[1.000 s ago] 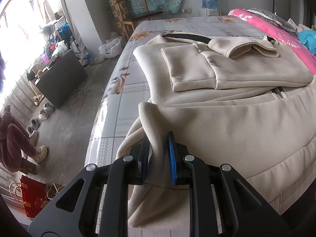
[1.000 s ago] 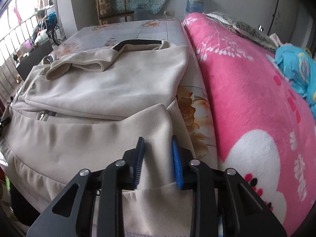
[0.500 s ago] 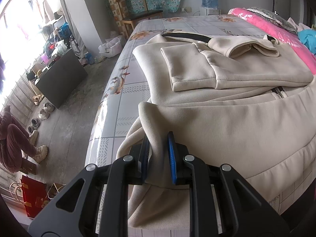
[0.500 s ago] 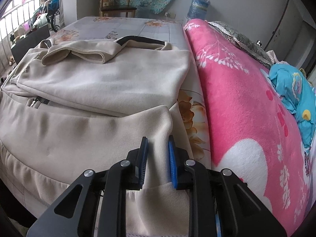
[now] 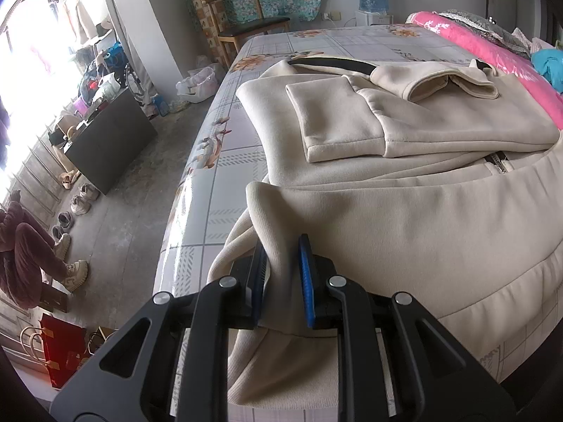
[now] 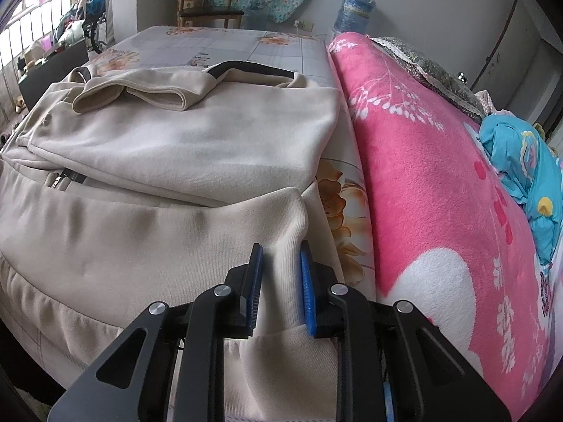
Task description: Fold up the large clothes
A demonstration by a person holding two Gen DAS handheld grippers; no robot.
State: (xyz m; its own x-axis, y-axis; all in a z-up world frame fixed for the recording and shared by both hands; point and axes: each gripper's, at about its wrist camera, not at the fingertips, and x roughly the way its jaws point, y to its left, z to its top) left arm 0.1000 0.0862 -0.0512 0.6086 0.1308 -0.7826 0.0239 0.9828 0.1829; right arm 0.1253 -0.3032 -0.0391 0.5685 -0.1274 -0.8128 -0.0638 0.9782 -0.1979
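Observation:
A large beige zip sweatshirt (image 5: 404,211) lies spread on the bed, its sleeves folded in over the chest and its dark collar at the far end. My left gripper (image 5: 281,263) is shut on the ribbed hem corner at the bed's left side, the cloth bunched between the blue pads. In the right wrist view the same sweatshirt (image 6: 158,211) fills the left half, and my right gripper (image 6: 281,267) is shut on the other hem corner, beside the pink blanket. Both corners are lifted a little off the sheet.
The bed has a flowered sheet (image 5: 225,183). A pink blanket (image 6: 422,193) and a blue bundle (image 6: 520,161) lie along the right. Left of the bed there is bare floor with a dark cabinet (image 5: 105,144), shoes, a seated person (image 5: 24,256) and a wooden chair (image 5: 246,21).
The right gripper's jaws drew closer together on the hem corner and the hand rolled and shifted slightly. The left gripper and its corner have not moved.

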